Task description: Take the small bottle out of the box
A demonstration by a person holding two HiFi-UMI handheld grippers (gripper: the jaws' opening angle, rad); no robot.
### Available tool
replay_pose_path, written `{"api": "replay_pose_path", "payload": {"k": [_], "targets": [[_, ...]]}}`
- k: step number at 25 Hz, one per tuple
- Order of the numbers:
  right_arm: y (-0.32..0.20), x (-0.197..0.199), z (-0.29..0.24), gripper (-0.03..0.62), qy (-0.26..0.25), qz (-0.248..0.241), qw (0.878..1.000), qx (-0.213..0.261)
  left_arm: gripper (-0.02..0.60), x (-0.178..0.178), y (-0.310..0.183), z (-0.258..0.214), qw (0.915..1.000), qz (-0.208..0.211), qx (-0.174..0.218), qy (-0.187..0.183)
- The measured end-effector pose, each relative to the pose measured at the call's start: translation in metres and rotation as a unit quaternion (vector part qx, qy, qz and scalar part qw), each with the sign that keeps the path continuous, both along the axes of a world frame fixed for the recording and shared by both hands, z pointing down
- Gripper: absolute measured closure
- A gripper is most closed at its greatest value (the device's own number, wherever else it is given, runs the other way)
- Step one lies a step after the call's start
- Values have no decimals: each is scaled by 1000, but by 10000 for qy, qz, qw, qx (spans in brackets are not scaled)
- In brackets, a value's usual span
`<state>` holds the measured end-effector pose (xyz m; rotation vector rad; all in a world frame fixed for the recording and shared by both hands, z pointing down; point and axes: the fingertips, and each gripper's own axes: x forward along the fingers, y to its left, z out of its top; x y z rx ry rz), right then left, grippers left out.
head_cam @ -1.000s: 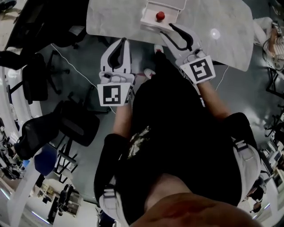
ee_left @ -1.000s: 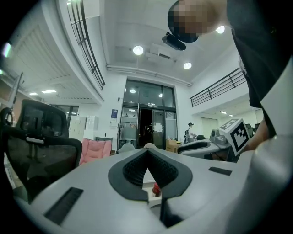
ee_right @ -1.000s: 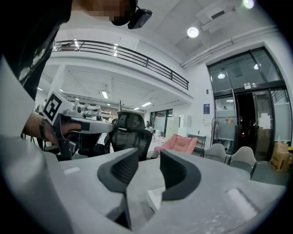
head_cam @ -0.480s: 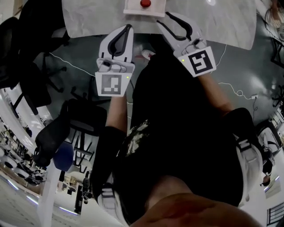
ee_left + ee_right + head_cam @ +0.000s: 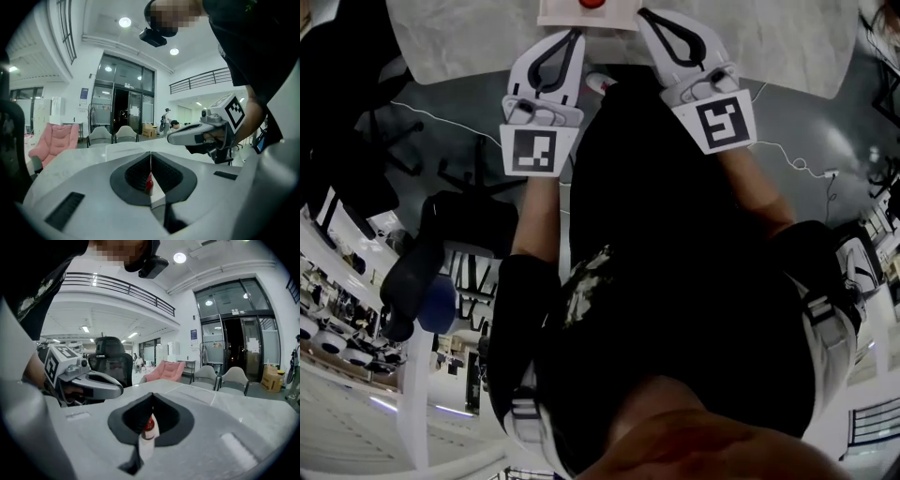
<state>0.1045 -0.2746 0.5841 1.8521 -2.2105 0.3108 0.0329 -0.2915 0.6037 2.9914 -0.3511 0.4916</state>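
1. Right now the small bottle point(image 5: 148, 425) stands upright in the box point(image 5: 555, 13), red cap on top, near the front edge of the tabletop point(image 5: 459, 37). It has not been lifted out.
2. The left tool point(image 5: 577, 32) has its jaws pressed together with nothing between them. In its own view the bottle shows only through the opening behind the tips, further off.
3. The right tool point(image 5: 643, 14) has just been closing its jaws, and they now meet. Nothing is caught in them either, and the red cap sits beyond the tips.
4. The bottle lies ahead of both tools and between them. In the head view the box sits in the gap between the two sets of tips, with the left tips just short of its near side and the right tips by its right corner.
5. The right tool looks slightly nearer, but the head view cuts the box off at the top of the frame, so that is uncertain.
6. The bottle's long axis is vertical, so it likely needs a grip from the side, below the cap. Whichever tool goes in must first spread its jaws.
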Motion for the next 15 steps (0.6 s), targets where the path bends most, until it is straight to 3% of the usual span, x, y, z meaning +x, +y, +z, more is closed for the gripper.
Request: {"api": "replay_pose_path", "payload": {"k": [3, 9, 15], "targets": [[-6, 12, 13, 599, 179, -138, 9997, -124, 569, 8, -3, 17, 9997, -84, -224, -95], [-29, 37, 33, 599, 278, -196, 9993, -150, 437, 35, -14, 43, 9991, -207, -318, -187], [-41, 44, 48, 599, 191, -392, 9988, -241, 397, 59, -24, 59, 9989, -293, -290, -229]]}}
